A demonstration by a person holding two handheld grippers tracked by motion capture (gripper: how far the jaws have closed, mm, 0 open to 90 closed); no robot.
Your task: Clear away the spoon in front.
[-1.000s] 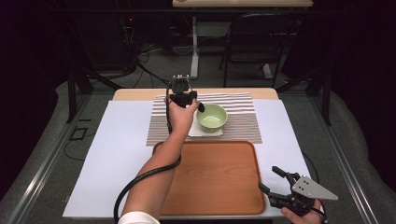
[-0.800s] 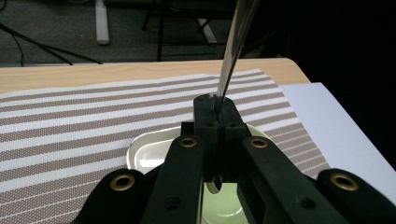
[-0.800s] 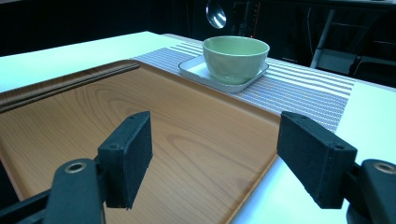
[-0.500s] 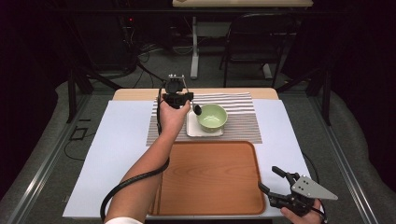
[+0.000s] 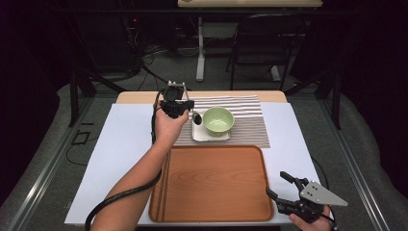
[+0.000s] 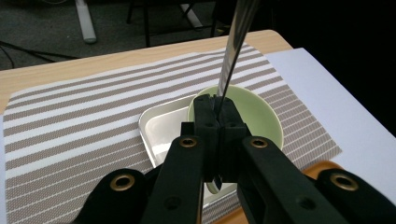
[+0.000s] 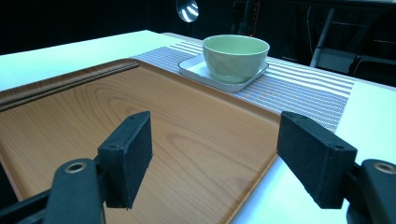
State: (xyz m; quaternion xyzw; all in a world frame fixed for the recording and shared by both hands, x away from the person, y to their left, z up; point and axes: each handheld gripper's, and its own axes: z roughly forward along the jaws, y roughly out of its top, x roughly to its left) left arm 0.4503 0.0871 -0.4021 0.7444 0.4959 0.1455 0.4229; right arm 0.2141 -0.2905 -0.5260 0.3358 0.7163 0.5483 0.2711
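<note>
left gripper [image 5: 185,111]: clamped on spoon [image 6: 232,56], held above mat [image 5: 250,120], just left of bowl [image 5: 218,120] | bowl: on white dish [image 5: 198,135], beyond tray [image 5: 216,185] | right gripper [image 5: 284,190]: jaws apart, nothing between, at tray's near right corner

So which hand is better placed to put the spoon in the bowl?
Left. The left gripper is shut on the spoon beside the bowl. The right gripper is open and far off at the tray's near corner.
</note>
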